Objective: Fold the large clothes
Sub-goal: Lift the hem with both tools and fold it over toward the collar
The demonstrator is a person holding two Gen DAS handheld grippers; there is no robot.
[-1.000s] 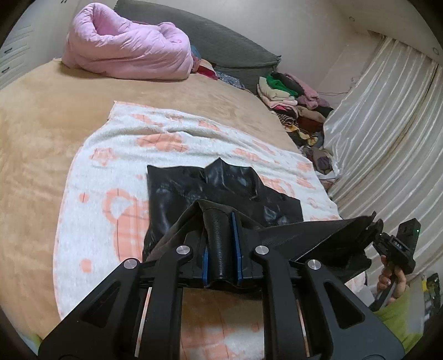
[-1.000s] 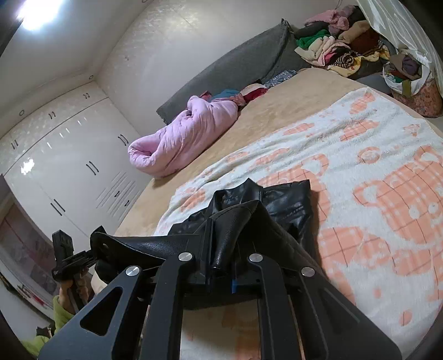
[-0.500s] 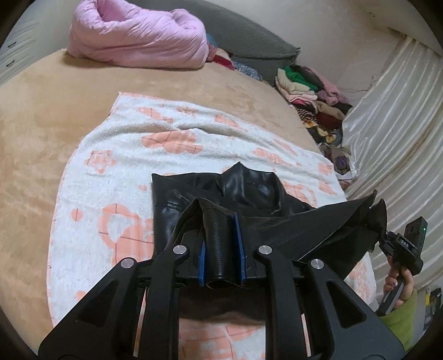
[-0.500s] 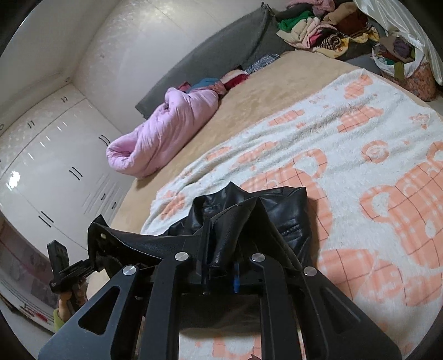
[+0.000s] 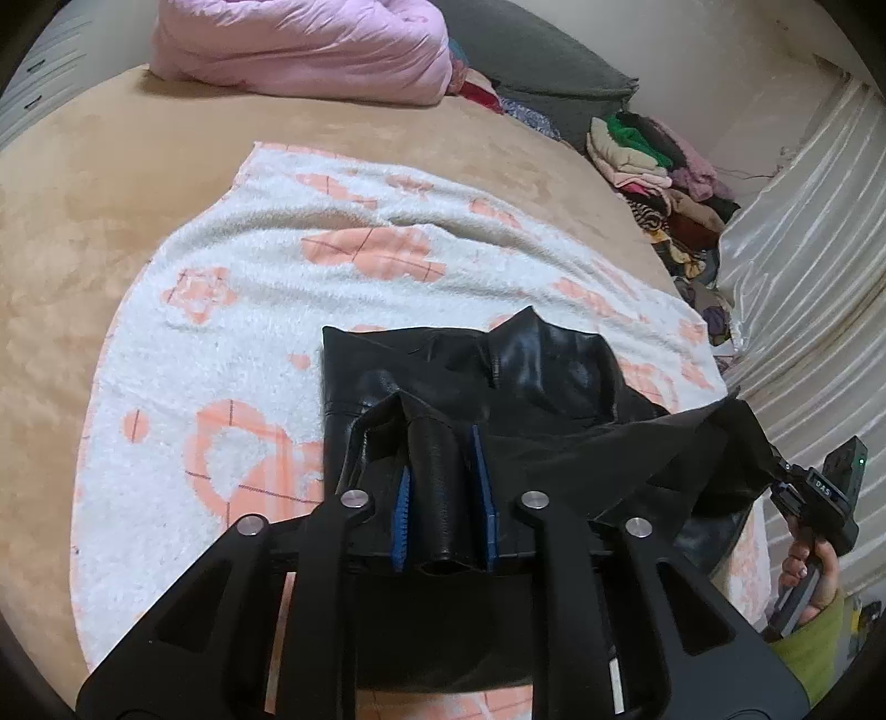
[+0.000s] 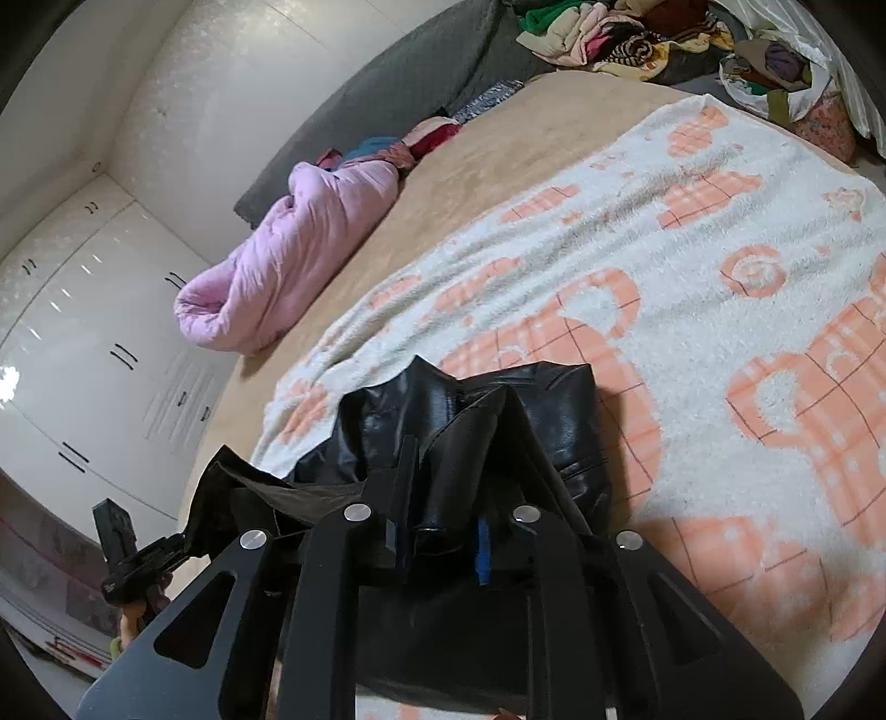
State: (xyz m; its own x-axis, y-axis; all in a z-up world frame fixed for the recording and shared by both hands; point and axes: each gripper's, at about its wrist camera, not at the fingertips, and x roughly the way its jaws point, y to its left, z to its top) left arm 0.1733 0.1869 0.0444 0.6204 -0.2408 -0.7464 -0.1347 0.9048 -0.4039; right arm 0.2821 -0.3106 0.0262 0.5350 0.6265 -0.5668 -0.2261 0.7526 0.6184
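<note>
Our left gripper (image 5: 440,482) and right gripper (image 6: 443,498) each have a fold of the black leather garment (image 5: 542,376) between opening jaws, above the near blanket (image 5: 232,332).

This is a bedroom in a home. A big bed (image 5: 111,183) fills the room, with a rolled pink blanket (image 5: 299,50), a grey headboard (image 6: 410,77), tall white closets (image 6: 99,343), curtains (image 5: 803,249) and piled clothes (image 5: 659,160).

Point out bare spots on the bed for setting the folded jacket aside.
Free: tan bedspread between pink rolled duvet and white-and-orange patterned blanket; blanket's far half beyond black leather jacket. Crowded: heaped clothes pile near the curtain.
</note>
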